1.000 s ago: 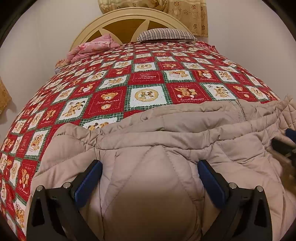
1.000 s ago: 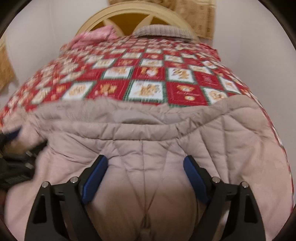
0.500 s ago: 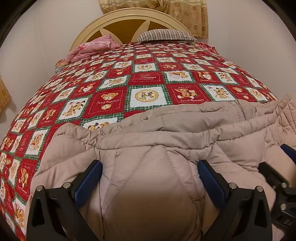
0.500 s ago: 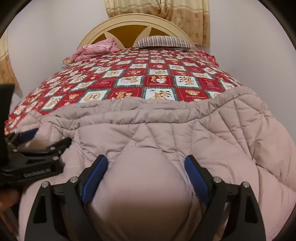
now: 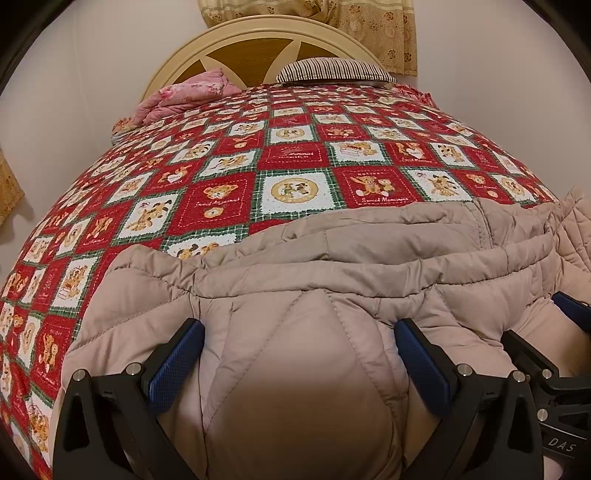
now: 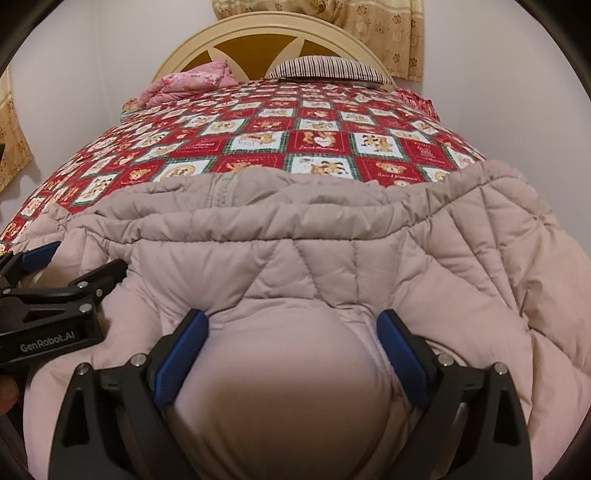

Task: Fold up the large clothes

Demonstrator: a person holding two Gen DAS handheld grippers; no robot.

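Since a second ago the right gripper [image 6: 291,350] has come in closer beside the left gripper [image 5: 299,360]; its fingers are now showing larger at the right edge of the left view, and the blur in its own view is gone.

One coat [image 5: 332,280] is lying across the foot of one bed, on the quilt [image 5: 288,162]. Two grippers are pressing into its near edge, each with two blue-padded fingers [image 5: 177,365] spread wide, a bulge of coat fabric swelling up between them; neither pair is pinching it shut. At the head of the bed are sitting one striped pillow [image 5: 332,71], one pink bundle [image 5: 184,96] and one arched headboard [image 5: 258,40].

The coat's far edge is running in a long rolled fold across the bed's width, with much open quilt beyond it up to the pillow. On the right, the coat is reaching the bed's side edge. Pale wall is closing in on both sides.

The coat is beige, puffy and stitched in diamond and band quilting, with a matte, crinkled surface. The quilt is a checker of red and white bear squares. A curtain [image 5: 369,29] with a printed pattern is hanging behind the headboard.
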